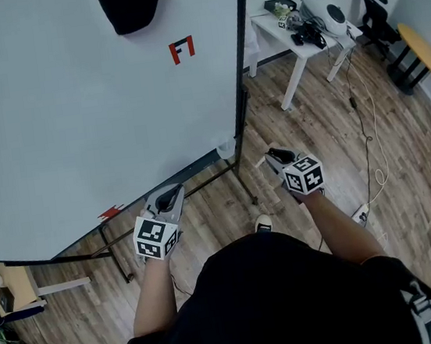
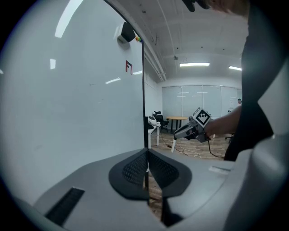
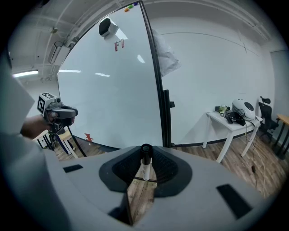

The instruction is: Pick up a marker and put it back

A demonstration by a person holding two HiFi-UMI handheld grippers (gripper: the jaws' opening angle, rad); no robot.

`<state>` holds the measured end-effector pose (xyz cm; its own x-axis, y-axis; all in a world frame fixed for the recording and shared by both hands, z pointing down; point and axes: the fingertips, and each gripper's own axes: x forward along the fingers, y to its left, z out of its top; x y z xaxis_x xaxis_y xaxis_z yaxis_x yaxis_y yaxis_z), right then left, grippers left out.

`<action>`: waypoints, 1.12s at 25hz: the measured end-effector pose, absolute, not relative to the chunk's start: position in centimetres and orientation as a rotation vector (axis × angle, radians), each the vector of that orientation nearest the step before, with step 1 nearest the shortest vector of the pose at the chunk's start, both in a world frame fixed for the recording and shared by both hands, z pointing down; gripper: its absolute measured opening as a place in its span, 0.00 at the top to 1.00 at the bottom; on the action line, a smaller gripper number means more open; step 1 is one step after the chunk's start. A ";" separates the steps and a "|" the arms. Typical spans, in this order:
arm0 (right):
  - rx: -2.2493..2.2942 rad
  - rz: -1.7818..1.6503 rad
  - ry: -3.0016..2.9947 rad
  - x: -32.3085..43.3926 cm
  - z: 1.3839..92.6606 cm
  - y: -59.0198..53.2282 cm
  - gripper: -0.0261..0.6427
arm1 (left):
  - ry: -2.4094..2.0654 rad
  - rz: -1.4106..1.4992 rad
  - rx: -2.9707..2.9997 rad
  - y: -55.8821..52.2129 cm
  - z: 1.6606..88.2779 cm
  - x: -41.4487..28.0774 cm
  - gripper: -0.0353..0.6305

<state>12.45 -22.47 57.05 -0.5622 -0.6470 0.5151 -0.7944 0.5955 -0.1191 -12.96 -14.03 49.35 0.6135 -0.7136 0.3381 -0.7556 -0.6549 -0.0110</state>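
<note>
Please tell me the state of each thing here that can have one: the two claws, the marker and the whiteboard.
Right claw: shut on the marker.
Marker: held in the air, black cap apparently on, not touching the whiteboard.
Left claw: shut, empty.
Whiteboard: upright on its stand, nearly blank, with one small red and black mark.

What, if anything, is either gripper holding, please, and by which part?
The right gripper pinches a white, black-capped marker near its capped end; left gripper empty.

One whiteboard (image 1: 73, 107), one marker (image 3: 145, 164), one white table (image 1: 292, 45), and two tools: left tool (image 1: 173, 195) and right tool (image 1: 278, 154).
</note>
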 end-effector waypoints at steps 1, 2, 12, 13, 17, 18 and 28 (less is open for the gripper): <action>1.154 0.476 -2.403 12.6 57.0 -22.6 0.85 | -1.231 0.477 2.701 -14.2 49.4 -12.8 0.93; 1.155 0.476 -2.402 12.6 57.0 -22.8 0.85 | -1.227 0.477 2.701 -14.3 49.5 -12.7 0.93; 1.122 0.454 -2.424 11.4 56.3 -25.2 0.85 | -1.239 0.473 2.679 -15.5 49.8 -12.9 0.93; 1.116 0.450 -2.427 11.2 56.2 -25.5 0.85 | -1.243 0.473 2.675 -15.7 49.9 -12.9 0.93; 1.081 0.441 -2.441 10.2 55.9 -26.7 0.85 | -1.258 0.470 2.659 -16.3 50.2 -13.3 0.93; 1.072 0.439 -2.445 9.9 55.8 -27.0 0.85 | -1.262 0.469 2.654 -16.5 50.3 -13.3 0.93; 0.986 0.415 -2.489 6.9 55.1 -30.5 0.85 | -1.284 0.466 2.617 -18.3 50.8 -13.4 0.93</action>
<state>6.87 -30.52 55.15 -0.6553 -0.5738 0.4912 -0.7022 0.7024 -0.1163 -13.44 -18.28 50.79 0.5757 -0.7344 0.3595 -0.7939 -0.6073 0.0308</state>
